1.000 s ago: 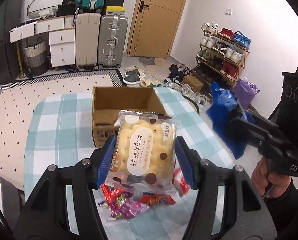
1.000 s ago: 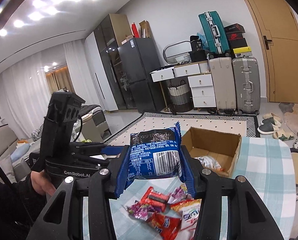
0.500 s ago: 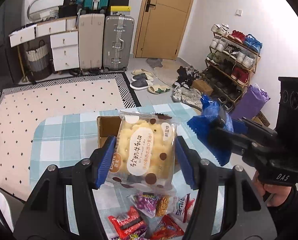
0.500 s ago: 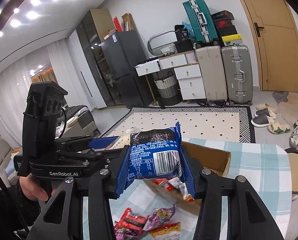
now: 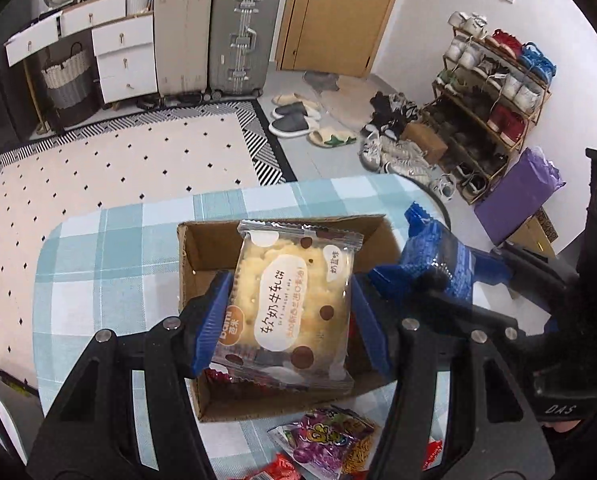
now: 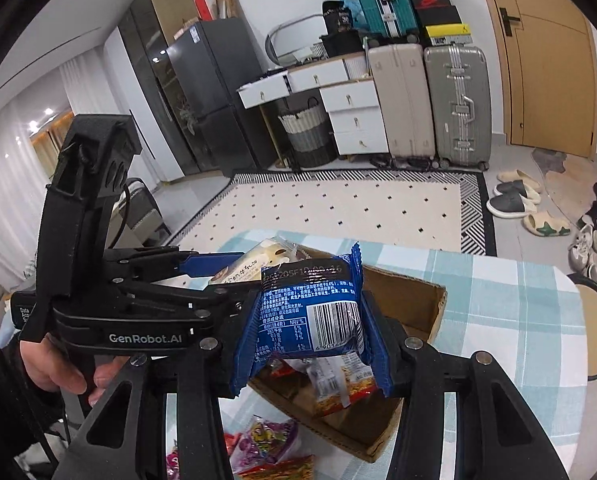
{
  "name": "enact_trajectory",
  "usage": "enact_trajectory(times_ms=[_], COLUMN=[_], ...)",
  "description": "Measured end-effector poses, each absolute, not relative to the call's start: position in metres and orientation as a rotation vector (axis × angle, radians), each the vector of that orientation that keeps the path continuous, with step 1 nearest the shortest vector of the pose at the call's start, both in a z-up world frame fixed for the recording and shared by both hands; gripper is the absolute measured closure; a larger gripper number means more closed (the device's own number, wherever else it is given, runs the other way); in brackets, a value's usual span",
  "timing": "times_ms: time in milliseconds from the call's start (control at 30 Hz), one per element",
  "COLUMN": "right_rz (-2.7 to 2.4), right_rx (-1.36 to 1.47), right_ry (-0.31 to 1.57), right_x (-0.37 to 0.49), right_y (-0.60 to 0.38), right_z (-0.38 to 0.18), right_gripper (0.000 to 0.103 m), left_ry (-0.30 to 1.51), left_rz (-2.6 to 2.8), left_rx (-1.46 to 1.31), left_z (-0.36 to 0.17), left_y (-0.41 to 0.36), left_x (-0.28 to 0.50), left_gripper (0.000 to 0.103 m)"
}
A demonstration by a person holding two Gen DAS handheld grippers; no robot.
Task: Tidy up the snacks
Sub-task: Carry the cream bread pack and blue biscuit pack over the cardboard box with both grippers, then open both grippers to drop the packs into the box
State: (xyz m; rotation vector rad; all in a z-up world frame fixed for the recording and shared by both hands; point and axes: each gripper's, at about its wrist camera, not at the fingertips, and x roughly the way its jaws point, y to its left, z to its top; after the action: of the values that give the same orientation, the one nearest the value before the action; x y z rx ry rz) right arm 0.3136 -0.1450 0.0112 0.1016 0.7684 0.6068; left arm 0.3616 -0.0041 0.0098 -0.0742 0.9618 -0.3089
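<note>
Claws (image 5: 290,316) (image 6: 310,328) with one packet (image 5: 294,304) (image 6: 314,312) each

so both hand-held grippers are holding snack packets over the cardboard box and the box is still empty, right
Not quite: the cardboard box is not empty. The right wrist view shows snack packets already lying inside it. The rest holds: the left hand-held gripper grips the biscuit packet and the right hand-held gripper the blue packet.

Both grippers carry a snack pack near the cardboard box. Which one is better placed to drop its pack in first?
Left, probably: its biscuit pack hangs over the cardboard box, while the right's blue pack sits beside the rim.
</note>
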Motion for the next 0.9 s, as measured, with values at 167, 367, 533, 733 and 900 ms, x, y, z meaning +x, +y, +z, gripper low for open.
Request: enact_trajectory(times_ms=[167, 367, 533, 733, 900], right_rz=[0.594, 0.599, 0.596, 0.596, 0.596], right_rx=[0.113, 0.139, 0.144, 0.162, 0.166], right_ry=[0.832, 0.889, 0.89, 0.854, 0.795], right_x=[0.329, 0.34, 0.339, 0.331, 0.31], right_y=[-0.148, -0.149, -0.149, -0.158, -0.167], right_z=[-0.021, -0.049, -0.058, -0.048, -0.028], right_gripper=[0.055, 0.055, 0.048, 0.045, 0.038], left_ry=[1.004, 1.062, 1.082, 1.044, 0.933], left_rz=[-0.303, -0.292, -0.285, -0.281, -0.255], left_rx=[-0.074, -0.067, -0.066, -0.072, -0.028], left_z=[-0.023, -0.058, -0.073, -0.069, -0.048], left_y=[-0.006, -0.011, -0.012, -0.013, -0.005], left_x=[0.382, 0.397, 0.406, 0.394, 0.36], left_gripper=[0.045, 0.045, 0.044, 0.029, 0.024])
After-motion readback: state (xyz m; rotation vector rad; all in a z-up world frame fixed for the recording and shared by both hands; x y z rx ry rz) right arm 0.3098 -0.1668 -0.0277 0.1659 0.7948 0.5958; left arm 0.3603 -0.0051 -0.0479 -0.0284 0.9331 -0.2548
